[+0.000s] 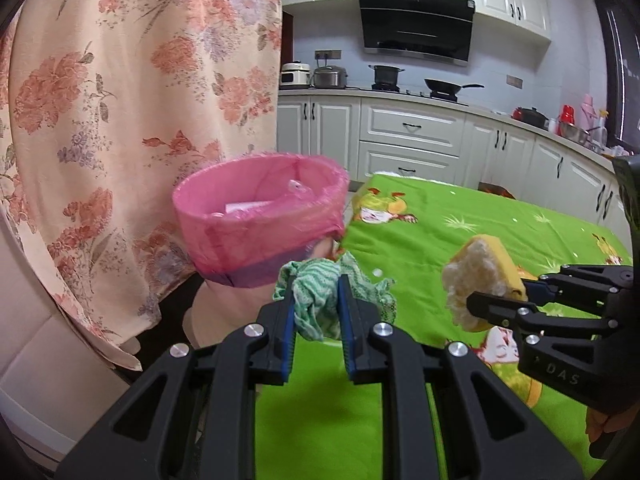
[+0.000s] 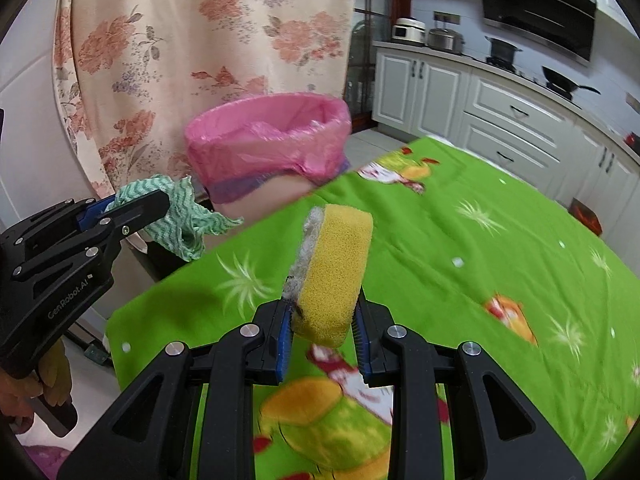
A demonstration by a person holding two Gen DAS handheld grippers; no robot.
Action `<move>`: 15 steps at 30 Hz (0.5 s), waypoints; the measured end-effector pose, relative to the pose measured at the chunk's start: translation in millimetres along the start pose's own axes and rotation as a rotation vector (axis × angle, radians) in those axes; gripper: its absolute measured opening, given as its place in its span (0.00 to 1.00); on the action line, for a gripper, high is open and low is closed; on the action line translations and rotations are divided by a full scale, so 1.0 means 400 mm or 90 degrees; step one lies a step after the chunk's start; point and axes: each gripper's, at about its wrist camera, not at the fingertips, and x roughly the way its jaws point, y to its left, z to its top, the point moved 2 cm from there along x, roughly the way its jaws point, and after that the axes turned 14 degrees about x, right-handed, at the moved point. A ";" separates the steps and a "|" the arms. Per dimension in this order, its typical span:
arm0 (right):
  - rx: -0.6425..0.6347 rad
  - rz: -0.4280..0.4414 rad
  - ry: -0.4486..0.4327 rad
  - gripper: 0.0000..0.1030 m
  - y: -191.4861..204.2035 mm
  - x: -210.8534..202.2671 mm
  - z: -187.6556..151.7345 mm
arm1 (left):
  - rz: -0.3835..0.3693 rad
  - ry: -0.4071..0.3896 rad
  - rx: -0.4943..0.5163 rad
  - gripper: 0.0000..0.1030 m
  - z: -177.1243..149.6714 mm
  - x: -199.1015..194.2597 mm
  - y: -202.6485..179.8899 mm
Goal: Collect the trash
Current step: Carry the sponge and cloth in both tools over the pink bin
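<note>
Green cloth [image 1: 316,300]: pinched in your left gripper [image 1: 316,312], bin at 11 o'clock, a tail dangling; it could snag the rim.
Sponge [image 2: 332,272]: nipped low by your right gripper [image 2: 324,320]; it may tip out.
Bin [image 1: 260,216]: pink liner; pale scraps inside, kind unclear.

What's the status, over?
Left tongs shut on green rag. Right tongs shut on sponge. Pink-lined bin ahead, path open.
</note>
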 end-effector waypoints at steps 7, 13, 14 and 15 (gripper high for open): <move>-0.027 0.026 -0.012 0.25 0.049 0.040 0.083 | 0.031 -0.012 -0.019 0.18 0.045 0.019 0.079; -0.049 0.044 -0.024 0.25 0.085 0.072 0.146 | 0.064 -0.028 -0.042 0.18 0.092 0.039 0.164; -0.052 0.048 -0.025 0.25 0.091 0.079 0.158 | 0.069 -0.030 -0.046 0.18 0.099 0.043 0.178; -0.054 0.051 -0.026 0.25 0.096 0.085 0.167 | 0.074 -0.031 -0.050 0.18 0.105 0.046 0.191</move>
